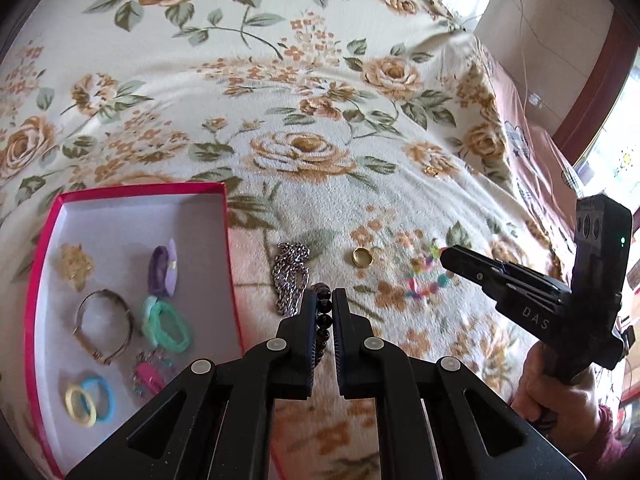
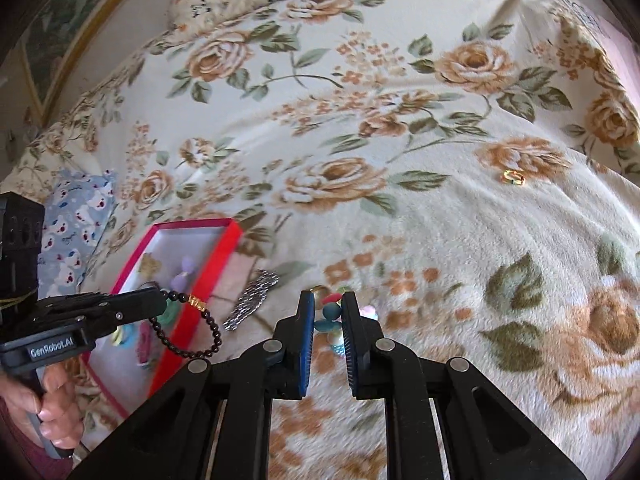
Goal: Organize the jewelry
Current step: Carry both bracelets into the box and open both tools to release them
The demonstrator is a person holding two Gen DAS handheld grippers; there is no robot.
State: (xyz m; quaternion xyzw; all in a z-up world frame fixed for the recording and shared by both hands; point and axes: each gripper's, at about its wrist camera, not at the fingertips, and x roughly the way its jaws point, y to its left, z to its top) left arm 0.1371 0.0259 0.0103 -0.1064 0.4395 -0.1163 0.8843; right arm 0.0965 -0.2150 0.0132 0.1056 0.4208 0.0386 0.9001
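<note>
A floral-blanketed bed (image 1: 320,128) carries everything. Nearest, the left claw (image 1: 322,300) pinches the black bead bracelet (image 2: 200,332); it should clear the red box (image 1: 132,192) rim before release. The right claw (image 2: 326,304) pinches the pastel bead bracelet (image 1: 424,276). Only the right wrist view shows the black loop dangling.
</note>
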